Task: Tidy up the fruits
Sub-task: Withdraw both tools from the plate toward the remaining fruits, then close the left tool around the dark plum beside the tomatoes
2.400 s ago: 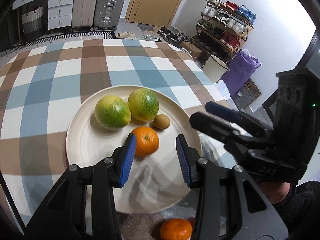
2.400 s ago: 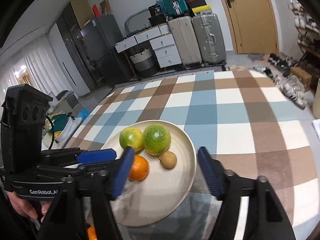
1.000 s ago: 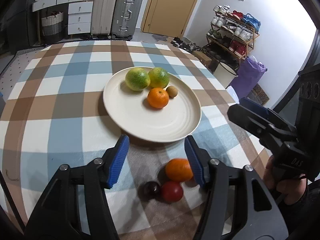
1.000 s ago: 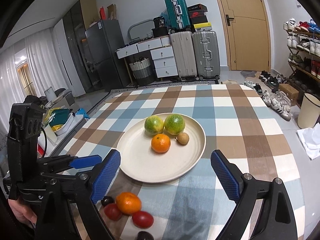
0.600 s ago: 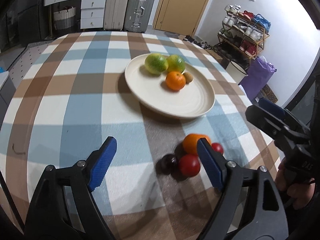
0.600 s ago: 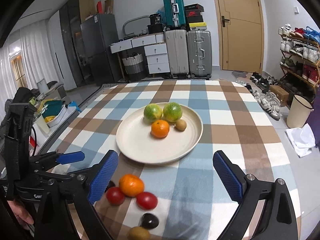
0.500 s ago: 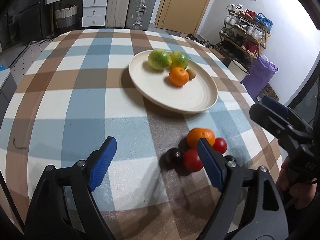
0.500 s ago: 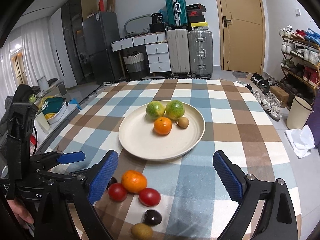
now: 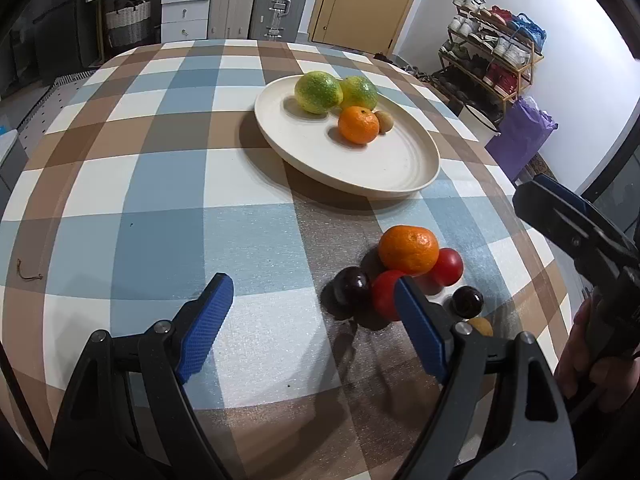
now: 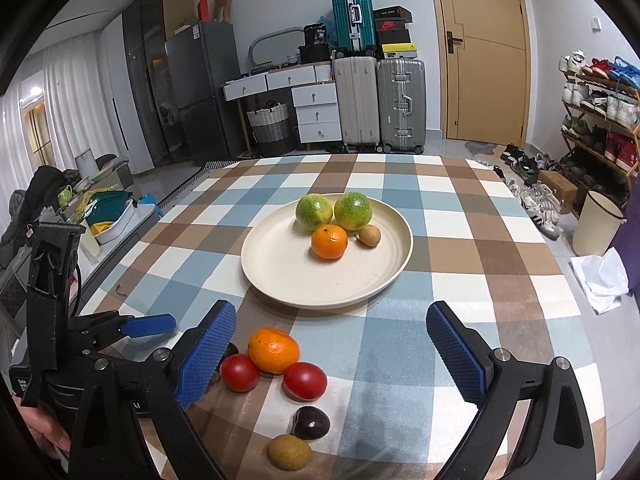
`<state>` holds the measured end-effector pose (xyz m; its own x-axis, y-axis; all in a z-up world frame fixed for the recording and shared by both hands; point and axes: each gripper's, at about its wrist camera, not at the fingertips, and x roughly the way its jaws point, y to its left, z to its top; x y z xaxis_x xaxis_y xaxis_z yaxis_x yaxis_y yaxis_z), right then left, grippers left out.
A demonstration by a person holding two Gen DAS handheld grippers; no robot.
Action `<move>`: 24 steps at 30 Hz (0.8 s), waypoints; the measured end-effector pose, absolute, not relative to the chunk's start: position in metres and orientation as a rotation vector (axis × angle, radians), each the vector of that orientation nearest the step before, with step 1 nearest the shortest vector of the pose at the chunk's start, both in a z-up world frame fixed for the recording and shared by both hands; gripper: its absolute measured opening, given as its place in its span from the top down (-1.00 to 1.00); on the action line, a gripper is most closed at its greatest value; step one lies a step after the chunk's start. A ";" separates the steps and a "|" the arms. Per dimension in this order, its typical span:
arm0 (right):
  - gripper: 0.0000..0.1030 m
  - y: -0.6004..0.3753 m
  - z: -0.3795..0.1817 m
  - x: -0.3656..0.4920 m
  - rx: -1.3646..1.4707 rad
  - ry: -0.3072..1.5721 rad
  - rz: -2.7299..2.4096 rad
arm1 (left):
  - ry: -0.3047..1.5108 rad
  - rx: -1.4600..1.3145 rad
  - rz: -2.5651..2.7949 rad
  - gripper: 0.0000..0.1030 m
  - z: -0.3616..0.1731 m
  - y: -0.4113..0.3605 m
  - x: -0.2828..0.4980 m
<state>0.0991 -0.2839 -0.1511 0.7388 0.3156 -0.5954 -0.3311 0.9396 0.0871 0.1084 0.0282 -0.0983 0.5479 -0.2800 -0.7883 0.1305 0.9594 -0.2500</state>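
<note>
A cream plate (image 9: 400, 176) (image 10: 280, 288) holds two green citrus fruits (image 10: 314, 212), a mandarin (image 10: 329, 242) and a small brown fruit (image 10: 369, 235). On the checked cloth nearer me lie a loose mandarin (image 9: 408, 249) (image 10: 273, 350), two red tomatoes (image 10: 239, 372) (image 10: 305, 381), a dark plum (image 9: 352, 286) (image 10: 311, 422) and a brown fruit (image 10: 289, 452). My left gripper (image 9: 310, 292) is open, with its right finger just in front of one tomato (image 9: 384, 292) and nothing between the pads. The right gripper (image 10: 331, 316) is wide open above the loose fruits.
The round table's checked cloth (image 9: 160, 200) stretches bare to the left of the plate. A second dark plum (image 9: 467, 301) lies by the table's near right edge. Suitcases (image 10: 400, 104), drawers and a shoe rack (image 10: 600, 120) stand beyond the table.
Both grippers have drawn back from the plate toward the near edge, bringing the loose fruits into view. The left jaws have spread wider. The plate's fruits have not moved.
</note>
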 end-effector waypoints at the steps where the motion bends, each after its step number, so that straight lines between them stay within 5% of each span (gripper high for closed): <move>1: -0.90 -0.284 -0.151 0.099 -0.023 0.649 0.355 | 0.964 -0.169 -0.248 -0.57 -0.099 0.027 0.110; 16: -0.90 -0.300 -0.155 0.106 0.022 0.665 0.342 | 0.978 -0.205 -0.320 -0.56 -0.106 0.023 0.114; 24: -0.90 -0.302 -0.155 0.106 0.029 0.668 0.340 | 0.983 -0.286 -0.425 -0.14 -0.111 0.026 0.123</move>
